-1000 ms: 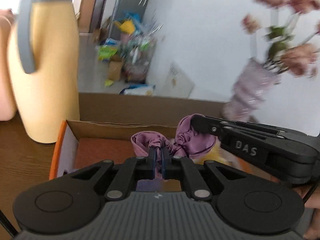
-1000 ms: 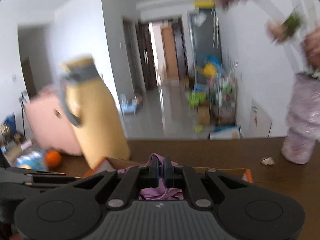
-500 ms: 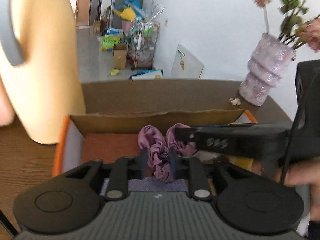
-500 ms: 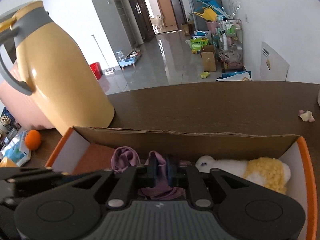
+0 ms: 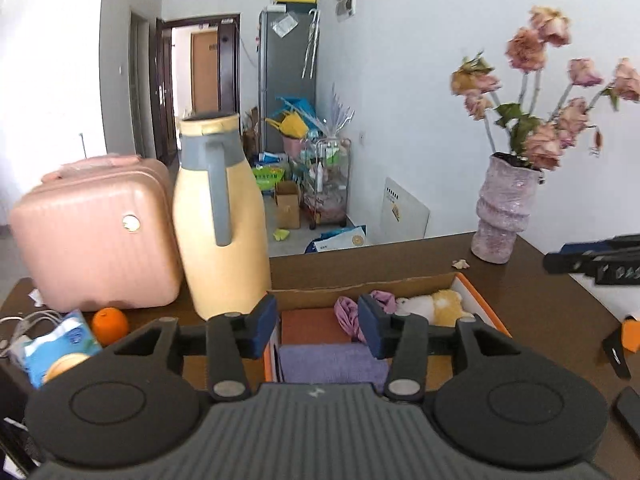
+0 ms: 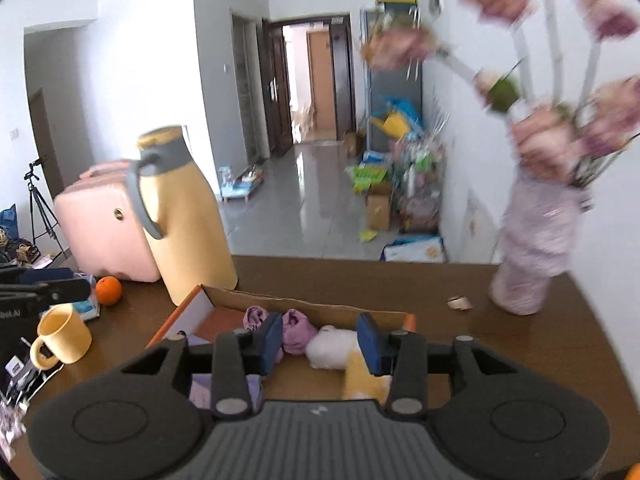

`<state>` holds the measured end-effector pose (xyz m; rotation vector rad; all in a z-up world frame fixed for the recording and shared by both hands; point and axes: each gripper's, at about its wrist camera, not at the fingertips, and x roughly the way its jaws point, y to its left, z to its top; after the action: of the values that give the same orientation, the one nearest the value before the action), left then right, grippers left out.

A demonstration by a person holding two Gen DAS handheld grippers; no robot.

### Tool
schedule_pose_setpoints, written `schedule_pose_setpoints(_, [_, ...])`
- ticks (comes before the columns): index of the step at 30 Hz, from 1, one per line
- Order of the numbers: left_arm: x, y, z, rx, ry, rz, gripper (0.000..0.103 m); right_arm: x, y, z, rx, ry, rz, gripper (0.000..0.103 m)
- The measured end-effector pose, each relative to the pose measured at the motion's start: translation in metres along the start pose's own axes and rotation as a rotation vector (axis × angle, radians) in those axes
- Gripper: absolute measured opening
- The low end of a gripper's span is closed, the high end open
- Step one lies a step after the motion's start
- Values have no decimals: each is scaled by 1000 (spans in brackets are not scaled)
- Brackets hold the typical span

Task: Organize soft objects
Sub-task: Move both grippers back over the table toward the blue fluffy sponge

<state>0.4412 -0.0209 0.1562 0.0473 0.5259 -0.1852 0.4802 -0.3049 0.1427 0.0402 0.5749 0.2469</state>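
Purple scrunchie in box (part hidden) | left gripper, right gripper: fingers opening, empty

In the right wrist view the flowers and their vase near the table's far right corner are smeared by blur. The towel at the box's near end is partly hidden behind the left gripper. The right gripper is cut off by the left wrist view's right edge.
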Motion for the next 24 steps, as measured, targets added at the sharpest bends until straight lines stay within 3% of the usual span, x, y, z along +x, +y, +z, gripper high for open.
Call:
schedule_pose_setpoints(5, [-44,-14,-19,17,-33,17,51,-64,8,-17,-10,-55,-6,48])
schedule_pose_setpoints(10, [-101,-23,-73,71,-158,80,61,-118,25,-56,-66,-161,-25,59])
schedule_pose_setpoints(17, [-153,-40,-178,87,-201,79,63,-180,62,-171,-124,-324,-34,68])
schedule_pose_setpoints(21, [-177,-41,-234,56,-176,42,68,-202,78,-233,-97,-343,-16,73])
schedule_pose_setpoints(24, [-186,-42,-263,57,-140,60,68,-208,86,-269,-56,-316,-11,73])
